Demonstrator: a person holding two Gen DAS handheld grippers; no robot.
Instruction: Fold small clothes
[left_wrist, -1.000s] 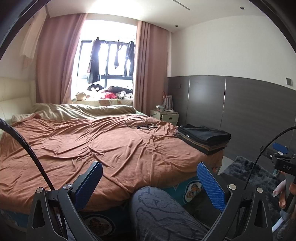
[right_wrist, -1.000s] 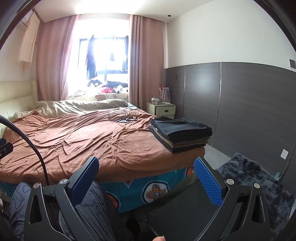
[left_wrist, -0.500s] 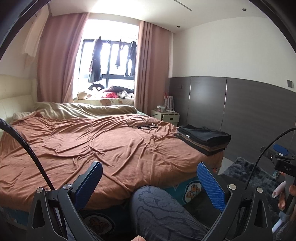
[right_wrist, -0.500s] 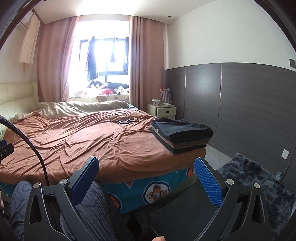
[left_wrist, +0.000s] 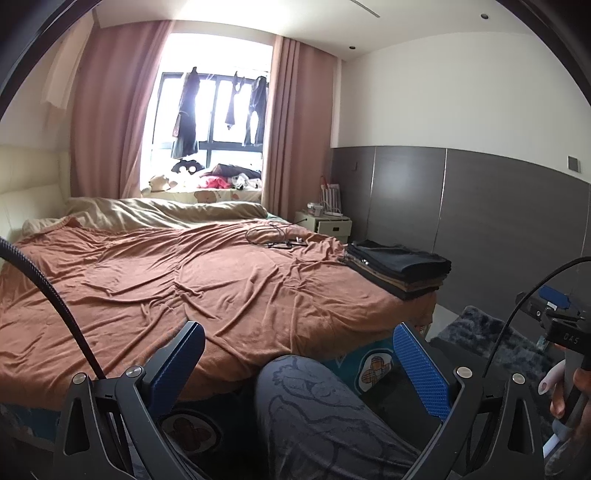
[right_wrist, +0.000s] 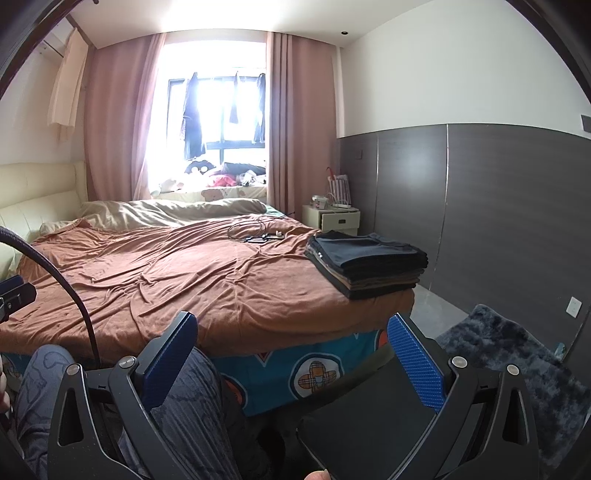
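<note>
A stack of folded dark clothes (left_wrist: 400, 267) lies on the right front corner of the bed; it also shows in the right wrist view (right_wrist: 367, 262). The bed is covered by a rust-brown sheet (left_wrist: 184, 280) (right_wrist: 184, 273). My left gripper (left_wrist: 295, 363) is open and empty, held low in front of the bed's near edge above the person's knee (left_wrist: 314, 406). My right gripper (right_wrist: 291, 354) is open and empty, also low before the bed edge. No unfolded garment shows on the sheet.
A coiled cable and small devices (left_wrist: 275, 238) lie on the far part of the bed. A bedside cabinet (right_wrist: 334, 219) stands by the grey wall panel. A dark shaggy rug (right_wrist: 509, 354) covers the floor at right. A black flat object (right_wrist: 365, 424) lies below the right gripper.
Both views have drifted only slightly. Both grippers stay open and empty, and the folded stack has not moved.
</note>
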